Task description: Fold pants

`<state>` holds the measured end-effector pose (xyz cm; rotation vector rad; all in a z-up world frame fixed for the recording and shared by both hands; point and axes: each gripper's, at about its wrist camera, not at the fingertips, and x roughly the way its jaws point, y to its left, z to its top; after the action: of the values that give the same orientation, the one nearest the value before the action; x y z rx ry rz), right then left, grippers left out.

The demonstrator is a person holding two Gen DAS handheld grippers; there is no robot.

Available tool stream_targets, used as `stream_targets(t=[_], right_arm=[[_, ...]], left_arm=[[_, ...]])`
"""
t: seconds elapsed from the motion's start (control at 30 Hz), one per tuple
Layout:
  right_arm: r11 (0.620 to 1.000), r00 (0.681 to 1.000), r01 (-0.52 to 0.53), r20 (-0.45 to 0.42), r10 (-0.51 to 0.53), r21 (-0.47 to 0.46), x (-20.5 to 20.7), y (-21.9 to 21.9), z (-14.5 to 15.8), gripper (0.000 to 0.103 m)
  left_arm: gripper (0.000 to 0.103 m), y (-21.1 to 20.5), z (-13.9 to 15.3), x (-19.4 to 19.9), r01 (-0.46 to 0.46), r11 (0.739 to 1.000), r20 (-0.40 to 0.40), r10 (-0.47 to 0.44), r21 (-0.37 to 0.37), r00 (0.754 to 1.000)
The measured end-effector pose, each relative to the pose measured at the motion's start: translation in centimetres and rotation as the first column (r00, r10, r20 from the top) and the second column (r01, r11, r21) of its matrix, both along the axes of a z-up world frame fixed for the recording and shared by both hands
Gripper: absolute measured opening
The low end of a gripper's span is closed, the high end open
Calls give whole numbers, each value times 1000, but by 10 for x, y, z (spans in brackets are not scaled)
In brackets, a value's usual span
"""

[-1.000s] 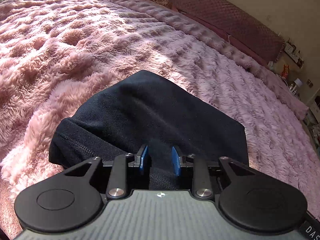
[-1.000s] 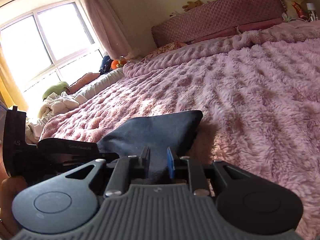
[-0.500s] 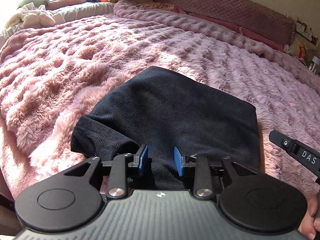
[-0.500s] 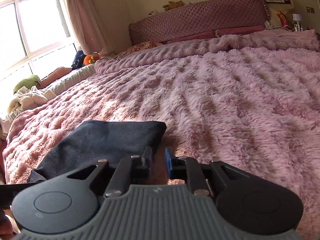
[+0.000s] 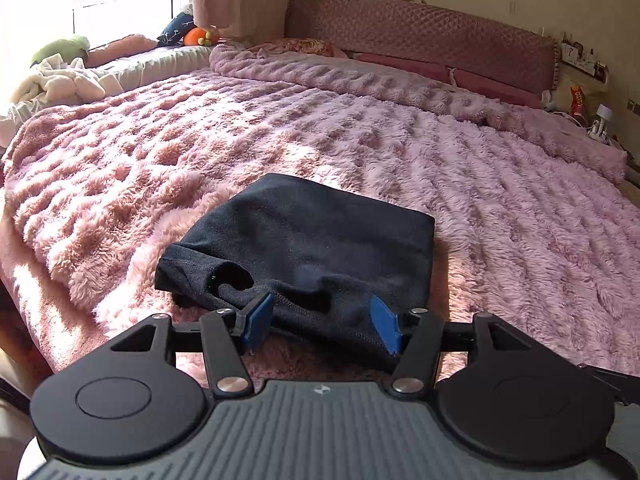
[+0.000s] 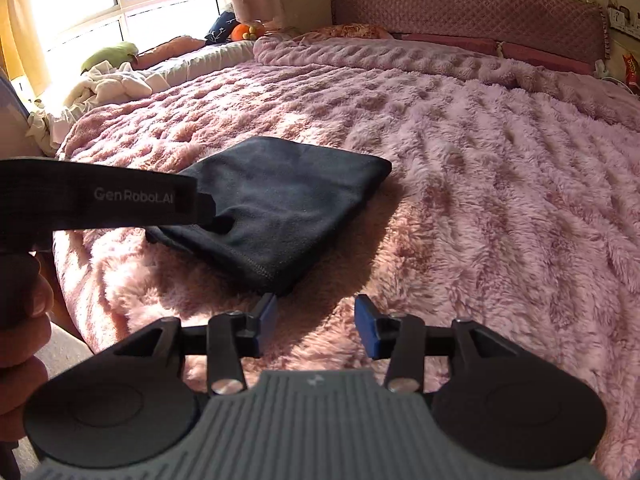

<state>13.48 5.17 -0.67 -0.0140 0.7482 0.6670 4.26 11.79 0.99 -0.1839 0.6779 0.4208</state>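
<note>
The black pants (image 5: 316, 248) lie folded into a compact bundle on the fluffy pink blanket (image 5: 500, 208), near the bed's front edge. My left gripper (image 5: 322, 322) is open, its blue pads either side of the bundle's near hem without holding it. In the right wrist view the pants (image 6: 280, 196) lie ahead and to the left. My right gripper (image 6: 316, 326) is open and empty over bare blanket (image 6: 500, 200), just in front of the bundle's near corner. The left gripper's black body (image 6: 100, 200) juts in from the left over the pants.
A padded pink headboard (image 5: 420, 36) and pillows stand at the far end. Crumpled white laundry (image 5: 60, 80), a green toy and an orange plush lie by the window at the left. The bed's front edge drops off at the lower left (image 6: 68, 340).
Both grippers have opened and let go of the pants. Both have pulled back, so the folded bundle now lies free on the blanket, farther ahead.
</note>
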Motion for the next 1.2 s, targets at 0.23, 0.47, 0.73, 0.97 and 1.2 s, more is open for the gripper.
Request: stream_targets(t=[0.23,0.47,0.73,0.97,1.2], right_arm=[[999,989,0,-148,6,42,-20,-26,2,44],[1000,990,8,-138,-6,10,-35,-54,7,47],[999,989,-8,-147,13,32,-40,-72,12,47],[1000,988,-13,-151,16,23,-38,-74,8,47],[1000,988,-12,-155,9,-17,-35,-70,0,47]], left_arm=[[89,-26,12,-25,-19,1000,5,19,24,1000],[92,-73,5,-40,3,988,-28,1,155,1000],[90,-85,-3,-46,-13,999,-58,15,49,998],[90,-81,-13,-48,-66,996,-99,60,-61,993],[90,-82,-22,-47,-96,995,-118,91,-40,989]])
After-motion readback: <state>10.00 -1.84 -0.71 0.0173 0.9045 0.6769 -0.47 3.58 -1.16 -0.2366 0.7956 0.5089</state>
